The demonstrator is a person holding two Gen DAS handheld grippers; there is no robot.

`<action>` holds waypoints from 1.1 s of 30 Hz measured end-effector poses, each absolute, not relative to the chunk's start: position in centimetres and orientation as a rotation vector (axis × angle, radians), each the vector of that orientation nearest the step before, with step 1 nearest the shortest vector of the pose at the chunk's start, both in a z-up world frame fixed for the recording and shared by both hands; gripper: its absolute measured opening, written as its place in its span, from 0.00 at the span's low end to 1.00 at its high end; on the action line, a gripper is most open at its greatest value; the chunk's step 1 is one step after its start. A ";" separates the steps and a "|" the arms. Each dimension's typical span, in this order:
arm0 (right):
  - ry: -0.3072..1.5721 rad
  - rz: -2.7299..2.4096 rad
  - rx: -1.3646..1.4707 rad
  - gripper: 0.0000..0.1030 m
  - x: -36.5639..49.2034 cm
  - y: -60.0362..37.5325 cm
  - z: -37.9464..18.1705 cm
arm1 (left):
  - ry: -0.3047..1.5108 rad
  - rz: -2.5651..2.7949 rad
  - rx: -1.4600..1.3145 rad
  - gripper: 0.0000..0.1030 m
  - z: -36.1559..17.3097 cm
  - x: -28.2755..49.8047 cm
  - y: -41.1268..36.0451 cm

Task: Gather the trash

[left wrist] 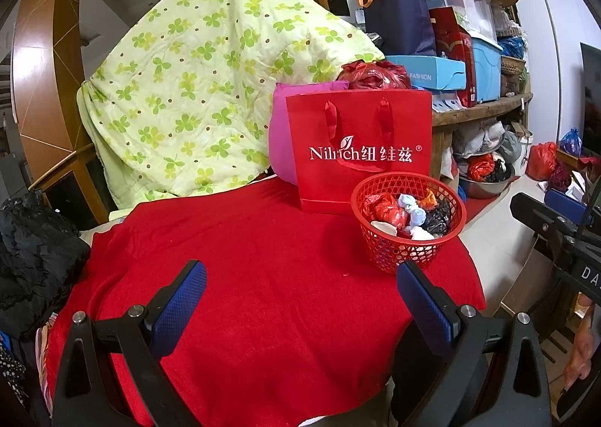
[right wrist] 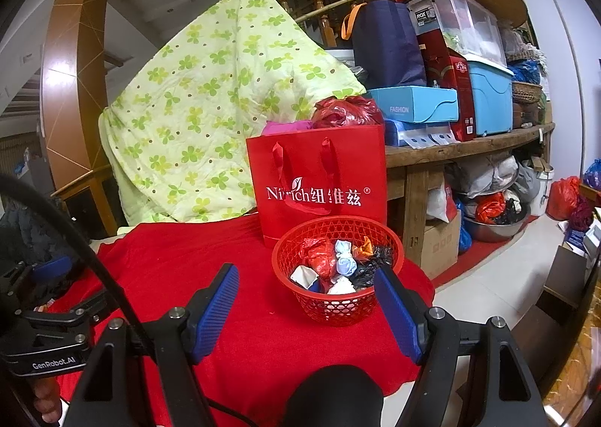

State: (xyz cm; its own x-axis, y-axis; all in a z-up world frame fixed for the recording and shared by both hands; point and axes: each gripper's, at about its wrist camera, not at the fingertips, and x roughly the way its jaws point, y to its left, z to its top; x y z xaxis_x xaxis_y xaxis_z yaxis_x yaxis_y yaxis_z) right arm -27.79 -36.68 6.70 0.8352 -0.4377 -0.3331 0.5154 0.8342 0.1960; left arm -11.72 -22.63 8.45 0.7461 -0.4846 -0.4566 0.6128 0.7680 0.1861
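Observation:
A red mesh basket (left wrist: 394,250) (right wrist: 330,305) stands on the red cloth (left wrist: 244,276) (right wrist: 180,258) near the table's right edge. Inside it lie several crumpled bits of trash (left wrist: 409,215) (right wrist: 338,263): red, pale blue, white, orange and black. My left gripper (left wrist: 300,286) hovers open over the cloth, with the basket just beyond its right finger. My right gripper (right wrist: 306,288) is open too, nothing between its blue pads (right wrist: 218,310); the basket sits just ahead of its right finger. The left gripper (right wrist: 41,273) also shows at the left edge of the right wrist view.
A red paper gift bag (left wrist: 360,149) (right wrist: 319,179) stands upright behind the basket, a pink cushion (left wrist: 280,134) and a red plastic bag (left wrist: 372,76) at its back. A green clover quilt (left wrist: 195,89) hangs at the left. Cluttered wooden shelves (left wrist: 480,115) rise at the right.

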 end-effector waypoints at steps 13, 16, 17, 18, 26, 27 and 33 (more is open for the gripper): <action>0.283 -0.512 0.287 0.75 -27.8 -36.7 6.7 | 0.409 -0.611 0.339 0.98 8.1 -11.6 -22.7; 0.282 -0.511 0.288 0.75 -27.7 -36.8 6.8 | 0.407 -0.610 0.340 0.98 8.2 -11.6 -22.7; 0.282 -0.511 0.289 0.75 -27.8 -36.8 6.7 | 0.408 -0.610 0.341 0.98 8.2 -11.5 -22.8; 0.282 -0.512 0.288 0.75 -27.7 -36.8 6.8 | 0.408 -0.610 0.342 0.98 8.1 -11.5 -22.8; 0.284 -0.509 0.288 0.75 -27.6 -37.1 6.8 | 0.413 -0.612 0.347 0.98 8.0 -11.4 -22.9; 0.285 -0.510 0.289 0.75 -27.7 -36.9 6.7 | 0.413 -0.611 0.348 0.98 7.9 -11.4 -22.9; 0.288 -0.510 0.296 0.75 -27.6 -37.2 6.7 | 0.417 -0.617 0.354 0.98 7.7 -11.3 -23.0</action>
State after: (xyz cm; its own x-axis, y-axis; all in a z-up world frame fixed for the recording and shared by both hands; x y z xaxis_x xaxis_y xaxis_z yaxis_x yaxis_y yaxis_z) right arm -27.64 -37.17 6.67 0.8347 -0.4329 -0.3403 0.5150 0.8325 0.2041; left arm -11.32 -23.02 7.67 0.7380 -0.4795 -0.4748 0.6190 0.7612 0.1935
